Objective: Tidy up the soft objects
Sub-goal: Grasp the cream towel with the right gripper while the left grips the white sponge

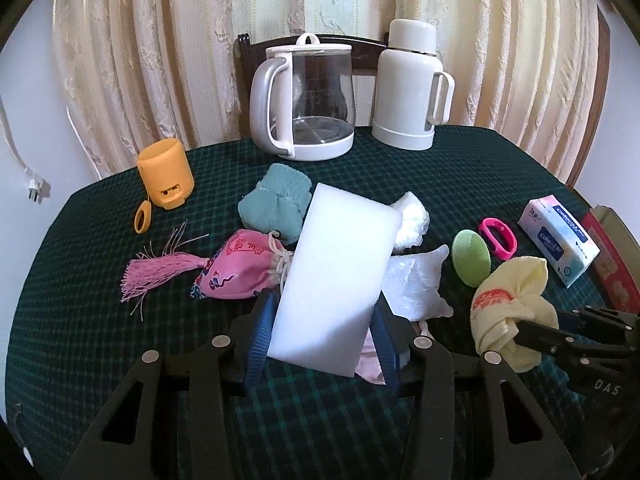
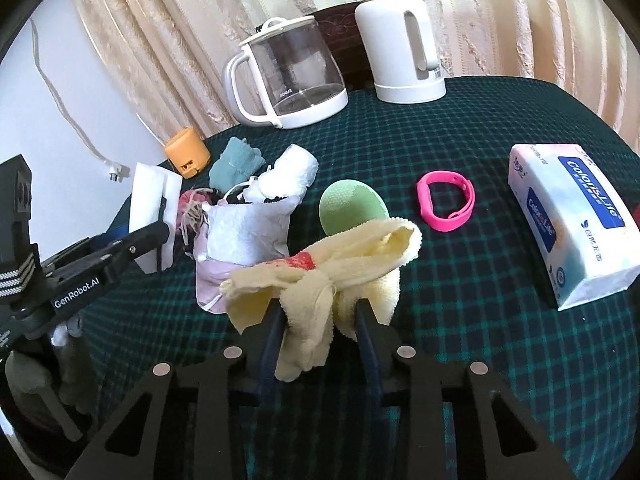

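Between left tongs (image 1: 322,344): white sponge (image 1: 334,280)

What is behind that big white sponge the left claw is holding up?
Behind the white sponge lie a pink pouch, a teal sock and crumpled white cloths. The sponge covers part of each, and anything lying directly behind its middle cannot be seen from the left camera.

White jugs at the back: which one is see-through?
The glass kettle, the one nearer the orange speaker: its body is clear, with a white lid and handle. The flask beside it is opaque white all over.
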The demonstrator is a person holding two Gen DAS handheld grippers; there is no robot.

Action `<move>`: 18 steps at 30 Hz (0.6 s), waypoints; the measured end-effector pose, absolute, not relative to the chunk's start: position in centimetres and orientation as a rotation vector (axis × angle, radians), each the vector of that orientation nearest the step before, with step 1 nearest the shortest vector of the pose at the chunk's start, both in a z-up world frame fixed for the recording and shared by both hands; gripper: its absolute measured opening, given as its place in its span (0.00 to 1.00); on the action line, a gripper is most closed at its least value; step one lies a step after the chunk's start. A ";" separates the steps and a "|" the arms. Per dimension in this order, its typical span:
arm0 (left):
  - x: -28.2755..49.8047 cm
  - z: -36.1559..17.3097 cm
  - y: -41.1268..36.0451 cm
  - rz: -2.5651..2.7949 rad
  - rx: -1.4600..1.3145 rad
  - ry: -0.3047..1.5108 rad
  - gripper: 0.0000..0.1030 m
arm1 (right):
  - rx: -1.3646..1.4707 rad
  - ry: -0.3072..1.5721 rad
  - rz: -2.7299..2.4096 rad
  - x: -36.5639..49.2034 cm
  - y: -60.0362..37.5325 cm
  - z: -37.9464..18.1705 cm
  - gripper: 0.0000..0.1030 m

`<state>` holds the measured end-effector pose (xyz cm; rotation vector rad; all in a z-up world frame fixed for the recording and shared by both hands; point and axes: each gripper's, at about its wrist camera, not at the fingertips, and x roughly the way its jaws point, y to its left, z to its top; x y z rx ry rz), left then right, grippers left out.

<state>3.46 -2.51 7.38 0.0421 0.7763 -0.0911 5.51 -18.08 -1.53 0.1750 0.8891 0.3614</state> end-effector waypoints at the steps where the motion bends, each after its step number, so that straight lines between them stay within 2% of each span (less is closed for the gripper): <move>1: 3.4 7.4 -2.6 -0.089 0.046 0.775 0.46 | 0.181 0.889 0.361 5.5 -18.2 -1.5 0.36; 10: 3.2 7.4 -3.1 -0.067 0.066 0.774 0.46 | 0.208 0.859 0.365 4.4 -19.2 -0.3 0.33; 12: 3.0 7.5 -3.2 -0.062 0.071 0.771 0.46 | 0.218 0.839 0.372 4.0 -19.6 0.4 0.27; 18: 2.6 8.0 -3.7 -0.061 0.081 0.758 0.46 | 0.214 0.811 0.380 3.2 -20.1 1.6 0.26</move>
